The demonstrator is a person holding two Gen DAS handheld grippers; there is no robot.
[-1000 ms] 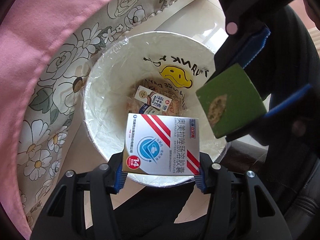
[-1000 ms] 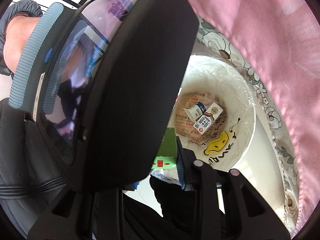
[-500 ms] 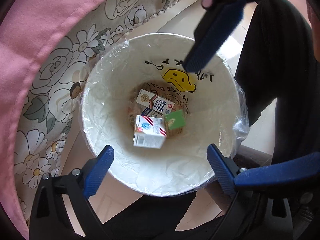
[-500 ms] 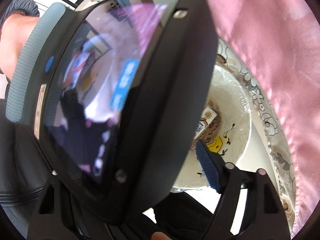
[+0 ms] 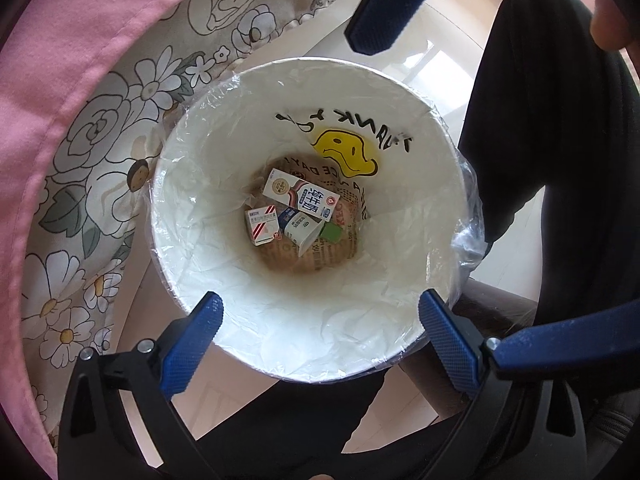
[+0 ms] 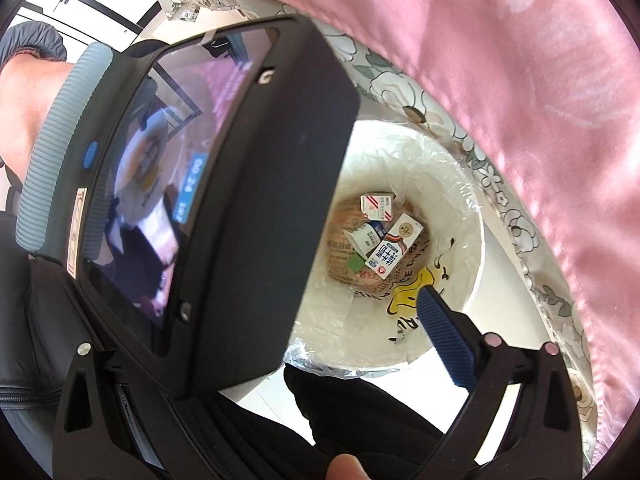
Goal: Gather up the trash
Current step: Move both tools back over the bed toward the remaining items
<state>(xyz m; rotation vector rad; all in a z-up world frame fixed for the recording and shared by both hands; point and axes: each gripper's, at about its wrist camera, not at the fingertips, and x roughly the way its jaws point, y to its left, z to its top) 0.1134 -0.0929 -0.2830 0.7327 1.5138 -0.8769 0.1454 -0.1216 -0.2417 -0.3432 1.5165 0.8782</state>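
The red-striped medicine box [image 5: 262, 227] is lying at the bottom of the white waste bin [image 5: 224, 120], touching a blue-and-white milk carton [image 5: 301, 197] and a smaller carton [image 5: 300, 229]; a small green box [image 5: 331, 233] is resting just beside them, on printed brown paper [image 5: 344, 240]. In the right wrist view the same medicine box [image 6: 376, 205], milk carton [image 6: 394, 245] and green box [image 6: 355, 263] are lying together on the bin floor. A clear plastic liner [image 5: 468, 236] is covering the bin wall and folding over its rim, and a yellow smiley face [image 5: 344, 152] with black lettering is showing on the inner wall. The left tongs [image 5: 320, 324] are hanging above the bin mouth, their jaws having just been opening and now standing wide with nothing between them. The right tongs [image 5: 384, 12] are likewise spread wide and empty, having just been opening; only one blue pad [image 6: 444, 336] is showing in their own view, the rest being hidden behind a black device with a screen [image 6: 224, 184]. A floral cloth [image 5: 100, 152] and pink fabric [image 5: 80, 40] are hanging beside the bin.
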